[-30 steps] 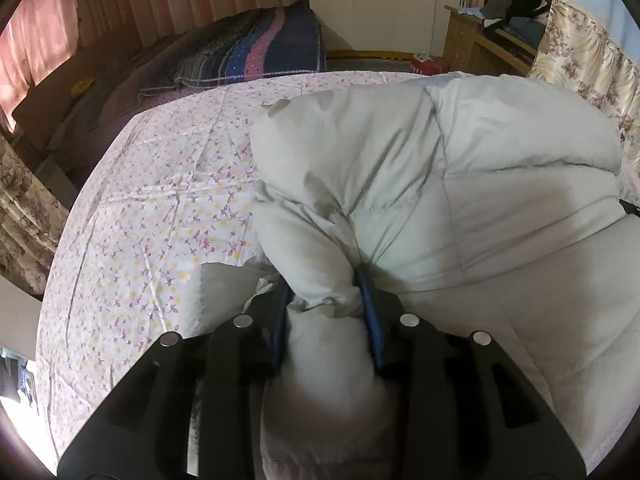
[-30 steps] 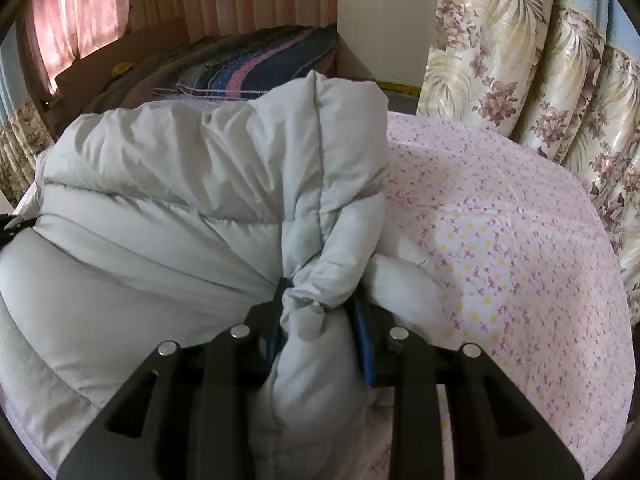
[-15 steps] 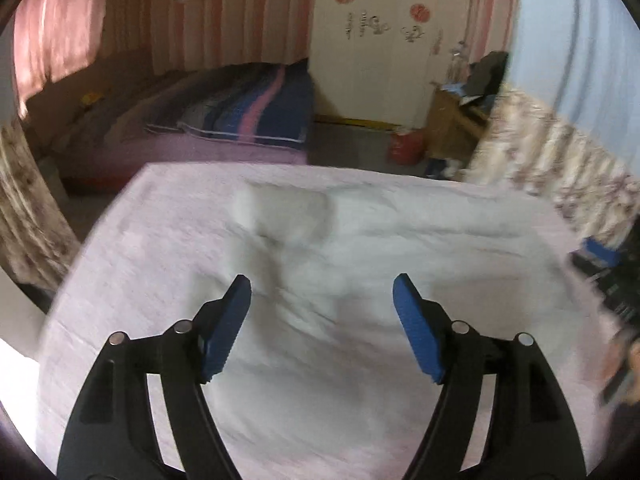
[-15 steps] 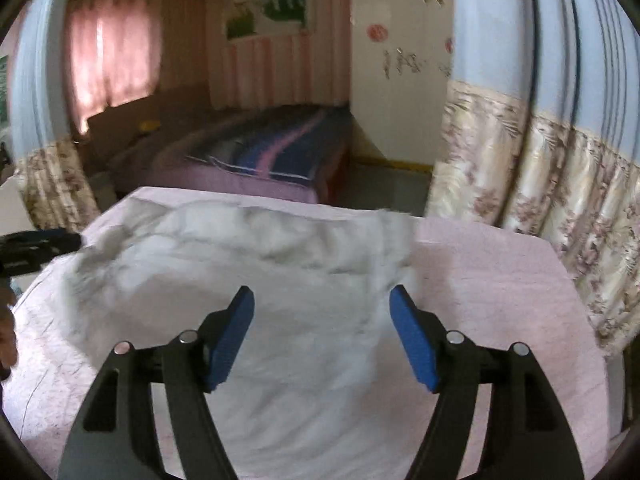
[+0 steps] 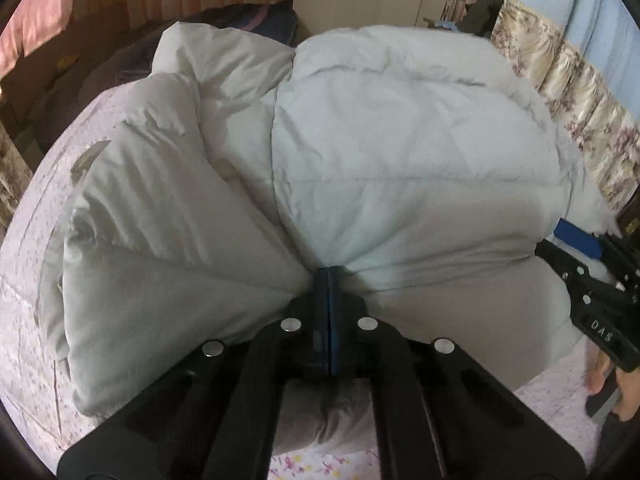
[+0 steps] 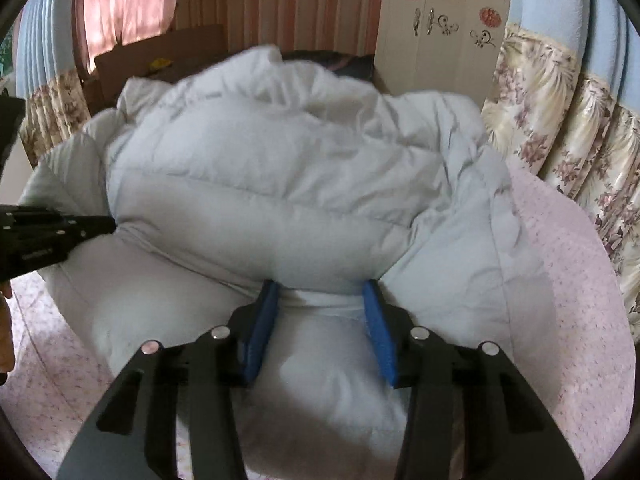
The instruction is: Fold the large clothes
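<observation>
Half a second ago both grippers hung wide open above the bed with the jacket flattened out below; now both are down at its near edge again. The left gripper (image 5: 328, 280) is clenched tight, its blue pads meeting on a thin pinch of the pale puffy jacket (image 5: 380, 152), creases fanning out from the nip. The right gripper (image 6: 322, 296) is closing, with a thick roll of the jacket's edge between its pads, which already touch the fabric on either side.

Jacket position: bunched in a mound in the middle of the flowered bedsheet (image 6: 560, 260), near edge toward the person.

Step in hand, as I read it: taking a fresh two-point hold on the near hem for the next fold. The next move calls for the right grip to finish firm, then both hands lifting together and carrying the edge over the mound to the far side.

Room: bare sheet shows left and right of the jacket. The flowered curtain (image 6: 560, 128) stands close on the right; the second bed (image 5: 276, 20) lies beyond the far edge. The grippers stand well apart along the hem.
</observation>
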A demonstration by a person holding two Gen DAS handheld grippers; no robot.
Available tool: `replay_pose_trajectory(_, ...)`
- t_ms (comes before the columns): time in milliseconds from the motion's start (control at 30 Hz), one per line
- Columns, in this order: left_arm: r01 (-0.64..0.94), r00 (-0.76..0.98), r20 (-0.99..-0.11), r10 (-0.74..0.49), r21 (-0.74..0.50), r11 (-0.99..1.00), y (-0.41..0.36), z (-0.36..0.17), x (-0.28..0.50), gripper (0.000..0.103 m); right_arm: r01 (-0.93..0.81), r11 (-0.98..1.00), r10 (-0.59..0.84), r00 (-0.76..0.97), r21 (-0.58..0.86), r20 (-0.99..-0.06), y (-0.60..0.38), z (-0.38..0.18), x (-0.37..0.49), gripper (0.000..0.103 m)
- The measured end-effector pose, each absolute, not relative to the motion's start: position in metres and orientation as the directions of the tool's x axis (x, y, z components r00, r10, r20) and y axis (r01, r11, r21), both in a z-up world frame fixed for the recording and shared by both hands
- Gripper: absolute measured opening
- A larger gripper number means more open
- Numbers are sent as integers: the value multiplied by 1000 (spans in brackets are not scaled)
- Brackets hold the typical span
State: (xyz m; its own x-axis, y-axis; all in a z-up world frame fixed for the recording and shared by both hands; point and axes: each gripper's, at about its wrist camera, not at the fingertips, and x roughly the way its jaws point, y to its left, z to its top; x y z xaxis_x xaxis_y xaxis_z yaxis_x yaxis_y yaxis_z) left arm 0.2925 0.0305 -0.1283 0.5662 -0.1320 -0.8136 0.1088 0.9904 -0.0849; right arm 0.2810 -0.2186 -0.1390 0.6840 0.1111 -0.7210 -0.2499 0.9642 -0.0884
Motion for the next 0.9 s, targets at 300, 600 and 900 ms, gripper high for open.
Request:
replay_pose_trajectory(300,135,574,-809,-126,-59,989,28,-133,294,3,-262,963,132,654,-60,-745,-223,-149,286,44)
replay_pose_trajectory(600,126,620,-775,-126,-61,990,27,-94,273,41,-253,966,218,683,54,-697,-234,-103,284,50)
replay_pose_trajectory(900,151,672,-727,-144,-57,987,2,-34,307,36,-226,973,200,743,42,-639,-221,-51,325,59)
